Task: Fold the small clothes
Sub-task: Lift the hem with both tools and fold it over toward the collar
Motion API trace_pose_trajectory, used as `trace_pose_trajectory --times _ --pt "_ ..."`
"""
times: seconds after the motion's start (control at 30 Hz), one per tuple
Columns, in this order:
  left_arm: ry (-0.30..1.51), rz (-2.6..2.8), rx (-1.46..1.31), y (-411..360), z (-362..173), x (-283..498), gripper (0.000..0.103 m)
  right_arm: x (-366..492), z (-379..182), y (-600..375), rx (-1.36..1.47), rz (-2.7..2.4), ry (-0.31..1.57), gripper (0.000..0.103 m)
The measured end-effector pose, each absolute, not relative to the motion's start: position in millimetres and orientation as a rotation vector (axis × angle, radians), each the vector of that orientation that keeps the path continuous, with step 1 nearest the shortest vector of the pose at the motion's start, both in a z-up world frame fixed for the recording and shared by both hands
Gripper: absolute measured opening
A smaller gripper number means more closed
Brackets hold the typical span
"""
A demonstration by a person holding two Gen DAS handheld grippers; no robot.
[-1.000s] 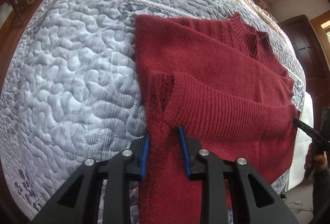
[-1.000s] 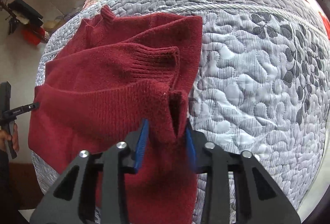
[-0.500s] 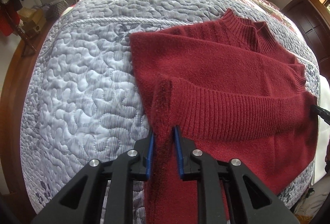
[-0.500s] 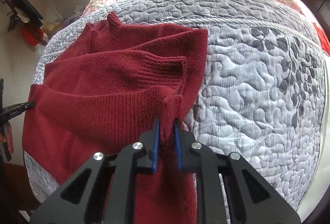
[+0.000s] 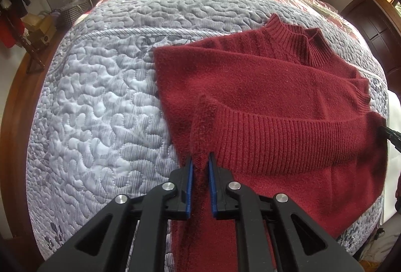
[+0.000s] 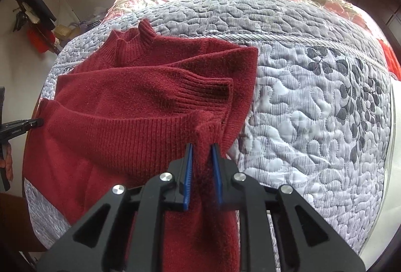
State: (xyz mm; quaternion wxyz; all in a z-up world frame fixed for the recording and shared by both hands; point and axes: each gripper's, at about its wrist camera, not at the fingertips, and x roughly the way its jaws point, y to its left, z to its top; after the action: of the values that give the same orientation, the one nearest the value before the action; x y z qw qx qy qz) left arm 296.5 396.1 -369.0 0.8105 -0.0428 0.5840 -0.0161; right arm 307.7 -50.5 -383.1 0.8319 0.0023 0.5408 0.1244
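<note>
Sweater (image 5: pixel 263 101) lies on the quilted bed (image 5: pixel 100 96); left hand-held gripper (image 5: pixel 200 166) and right hand-held gripper (image 6: pixel 202 154), each at 6 o'clock, pinch its hem corners tight.

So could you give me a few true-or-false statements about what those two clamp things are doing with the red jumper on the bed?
1. The dark red knitted sweater lies on a grey quilted bedspread. True.
2. The left gripper is open, holding nothing. False: its jaws are shut on a ridge of the sweater.
3. The right gripper is shut on the sweater's ribbed hem. True.
4. The sweater's collar points toward the cameras. False: the collar lies at the far end.
5. Both sleeves hang off the bed. False: a ribbed cuff lies across the sweater's body.
</note>
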Motion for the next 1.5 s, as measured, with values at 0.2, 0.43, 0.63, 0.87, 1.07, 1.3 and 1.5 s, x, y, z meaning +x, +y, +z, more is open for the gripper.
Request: trace_pose_trajectory --times 0.2,0.43,0.63,0.87,1.07,1.3,1.5 --pt "1.254 -0.028 -0.097 397 -374 298 0.010 309 -386 -47 -0.036 0.271 1.137 0.006" --pt "1.169 -0.002 -0.139 403 -351 286 0.008 301 -364 -57 -0.003 0.247 1.093 0.005" --pt "1.059 -0.025 -0.158 401 -312 272 0.008 289 -322 -64 0.040 0.239 1.026 0.005" --pt "0.950 -0.012 -0.141 406 -263 287 0.008 306 -274 -69 0.057 0.264 0.924 0.005" --pt "0.897 -0.040 -0.117 409 -244 324 0.008 346 -263 -68 0.043 0.285 0.877 0.005" --pt "0.909 -0.066 -0.118 412 -263 363 0.008 383 -280 -71 0.041 0.286 0.898 0.005" --pt "0.938 -0.065 -0.170 420 -288 382 0.008 409 -301 -71 0.040 0.284 0.925 0.005"
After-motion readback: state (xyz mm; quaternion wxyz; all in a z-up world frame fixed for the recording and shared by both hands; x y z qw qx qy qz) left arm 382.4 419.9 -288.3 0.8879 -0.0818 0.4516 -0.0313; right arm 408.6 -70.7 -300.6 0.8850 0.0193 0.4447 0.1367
